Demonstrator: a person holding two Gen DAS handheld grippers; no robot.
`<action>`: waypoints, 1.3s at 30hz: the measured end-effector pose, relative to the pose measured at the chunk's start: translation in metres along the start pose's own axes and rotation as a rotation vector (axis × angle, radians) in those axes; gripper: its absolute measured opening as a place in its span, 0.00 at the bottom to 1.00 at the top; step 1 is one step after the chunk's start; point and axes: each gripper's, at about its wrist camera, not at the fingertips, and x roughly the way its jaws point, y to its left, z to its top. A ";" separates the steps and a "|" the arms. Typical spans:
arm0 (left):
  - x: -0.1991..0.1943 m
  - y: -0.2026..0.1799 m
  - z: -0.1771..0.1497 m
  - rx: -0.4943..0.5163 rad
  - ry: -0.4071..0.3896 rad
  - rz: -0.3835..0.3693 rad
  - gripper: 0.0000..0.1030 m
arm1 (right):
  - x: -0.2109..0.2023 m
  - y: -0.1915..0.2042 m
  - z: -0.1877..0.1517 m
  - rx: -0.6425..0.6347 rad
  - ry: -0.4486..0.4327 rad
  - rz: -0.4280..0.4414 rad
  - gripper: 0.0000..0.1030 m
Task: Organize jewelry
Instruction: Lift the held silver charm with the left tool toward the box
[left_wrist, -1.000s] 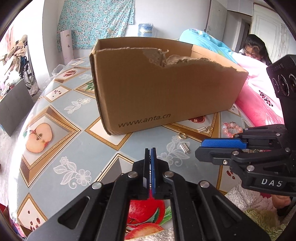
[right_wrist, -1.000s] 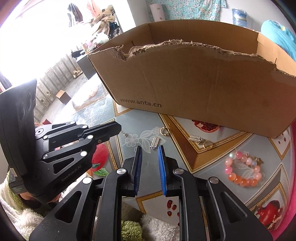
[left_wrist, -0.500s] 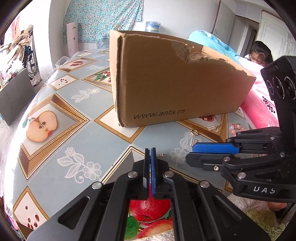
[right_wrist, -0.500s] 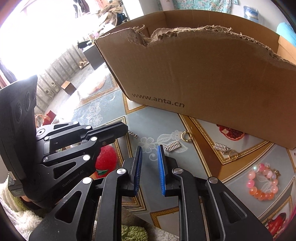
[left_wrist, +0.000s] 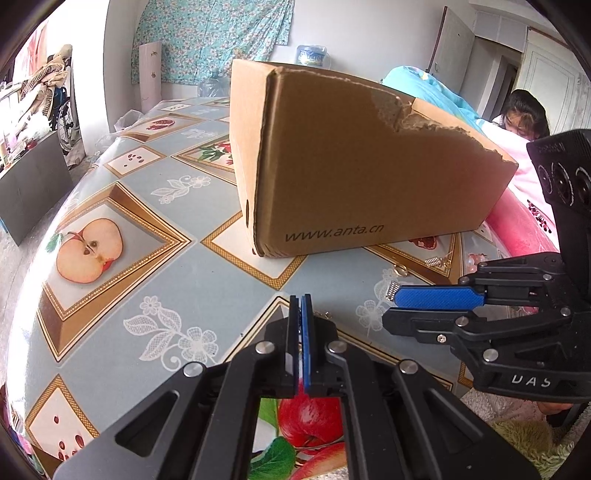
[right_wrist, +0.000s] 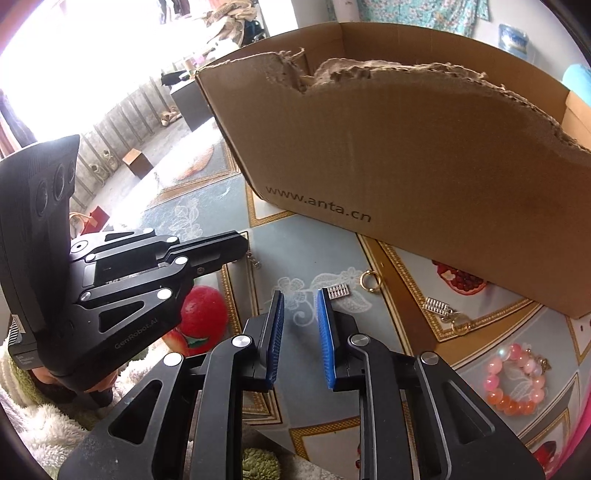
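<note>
The left tool (left_wrist: 300, 306) is black plastic with flat blue ribbed pads, and its two fingers are pressed together with nothing visible between them. It hovers low over a counter (left_wrist: 155, 266) covered in a glossy oilcloth printed with halved apples, pomegranates, white lace flowers and gold-bordered squares.

The right tool (right_wrist: 300, 301) has the same build, and its fingers stand apart with a clear gap, holding nothing. Just ahead of its right fingertip lies a small silver ridged clasp (right_wrist: 339, 291), rectangular and ribbed like a tiny abacus. A little farther ahead and to the right sits a thin gold ring (right_wrist: 370, 281). Farther right is a second silver ridged piece (right_wrist: 437, 306) joined to a short gold chain link. Well off to the right, nearer the counter edge, lies a bracelet (right_wrist: 515, 380) of round glossy beads shading from pale pink to orange, with a small gold charm. Near the left tool's tip, as seen from the right wrist, a short bit of silver chain (right_wrist: 254, 259) rests on the cloth.

Beyond all the jewelry stands a large brown corrugated cardboard box (right_wrist: 406, 147), open-topped, its near wall torn to a ragged, fibrous edge and printed "www.anta.cn".
</note>
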 end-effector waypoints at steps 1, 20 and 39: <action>0.000 0.000 0.000 0.000 0.000 -0.001 0.01 | 0.000 0.002 0.001 -0.014 -0.006 -0.012 0.18; 0.002 0.001 0.003 0.004 -0.002 -0.006 0.01 | 0.024 0.022 0.015 -0.152 0.026 -0.089 0.19; 0.000 0.001 0.001 -0.004 -0.010 -0.008 0.01 | 0.006 0.006 0.010 -0.051 -0.011 -0.031 0.12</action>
